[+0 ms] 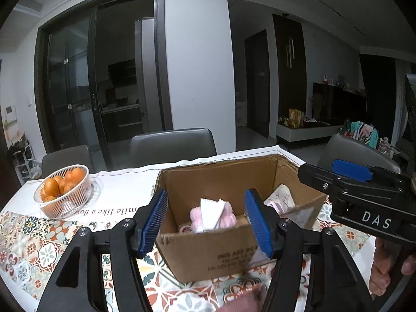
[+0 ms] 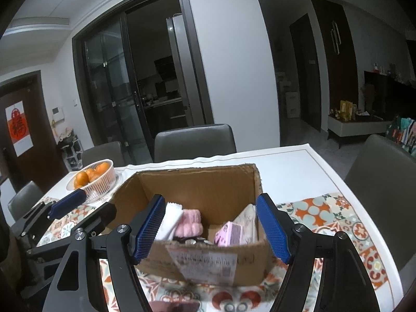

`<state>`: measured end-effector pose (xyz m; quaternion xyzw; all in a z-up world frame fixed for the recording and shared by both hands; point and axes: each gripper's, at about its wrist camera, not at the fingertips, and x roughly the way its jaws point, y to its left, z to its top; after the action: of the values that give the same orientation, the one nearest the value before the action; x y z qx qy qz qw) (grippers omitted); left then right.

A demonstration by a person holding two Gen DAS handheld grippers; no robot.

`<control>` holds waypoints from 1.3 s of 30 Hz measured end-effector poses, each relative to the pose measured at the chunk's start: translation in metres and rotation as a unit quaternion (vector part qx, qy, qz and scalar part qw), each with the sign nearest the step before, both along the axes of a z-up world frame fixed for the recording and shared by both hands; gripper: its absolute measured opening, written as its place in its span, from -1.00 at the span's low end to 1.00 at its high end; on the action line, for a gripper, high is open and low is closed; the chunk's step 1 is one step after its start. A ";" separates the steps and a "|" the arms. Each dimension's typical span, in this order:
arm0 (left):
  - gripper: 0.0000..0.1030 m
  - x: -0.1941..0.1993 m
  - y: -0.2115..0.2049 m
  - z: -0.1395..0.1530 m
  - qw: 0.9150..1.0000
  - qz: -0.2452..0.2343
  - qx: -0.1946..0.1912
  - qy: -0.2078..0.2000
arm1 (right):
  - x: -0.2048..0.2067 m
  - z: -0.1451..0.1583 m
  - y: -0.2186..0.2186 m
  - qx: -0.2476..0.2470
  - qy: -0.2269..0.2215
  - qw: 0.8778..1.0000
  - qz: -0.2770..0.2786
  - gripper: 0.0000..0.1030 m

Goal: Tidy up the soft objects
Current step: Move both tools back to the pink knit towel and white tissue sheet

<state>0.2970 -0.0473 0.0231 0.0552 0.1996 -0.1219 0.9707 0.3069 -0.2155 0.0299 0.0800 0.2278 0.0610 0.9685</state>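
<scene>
An open cardboard box (image 1: pixel 208 257) (image 2: pixel 200 187) stands on the patterned tablecloth. Inside lie a fluffy pink cloth (image 1: pixel 228 217) (image 2: pixel 188 223), a white cloth (image 1: pixel 210 208) (image 2: pixel 170 218), a pink packet (image 2: pixel 230 234) and pale patterned fabric (image 2: pixel 248 218). My left gripper (image 1: pixel 206 193) is open at the box's near wall, with nothing pressed between its blue pads. My right gripper (image 2: pixel 211 197) is open too, spanning the near side of the box. A blurred pink fabric (image 1: pixel 247 299) lies on the table below the grippers. Each gripper's blue pad (image 1: pixel 351 169) (image 2: pixel 69 202) shows in the other's view.
A white basket of oranges (image 1: pixel 63 192) (image 2: pixel 93 179) stands left of the box. Grey chairs (image 1: pixel 173 143) (image 2: pixel 195 140) line the far table edge, and another (image 2: pixel 382 171) stands at the right. A hand (image 1: pixel 384 267) holds the right gripper's handle.
</scene>
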 end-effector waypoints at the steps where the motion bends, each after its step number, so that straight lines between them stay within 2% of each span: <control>1: 0.19 -0.004 0.001 0.000 1.000 0.001 0.000 0.000 | -0.005 0.001 0.000 -0.001 0.001 1.000 -0.001 0.43; 22: 0.26 -0.084 0.030 -0.001 1.000 0.002 -0.021 0.014 | -0.090 0.004 0.021 -0.009 0.011 1.000 -0.013 0.43; 39: 0.32 -0.117 0.039 -0.041 0.998 0.004 0.001 0.068 | -0.122 -0.047 0.032 -0.028 0.087 0.996 -0.005 0.43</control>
<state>0.1798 -0.0083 -0.0178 0.0466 0.2650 -0.1210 0.9555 0.1851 -0.1837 -0.0167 0.0591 0.3122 0.0432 0.9472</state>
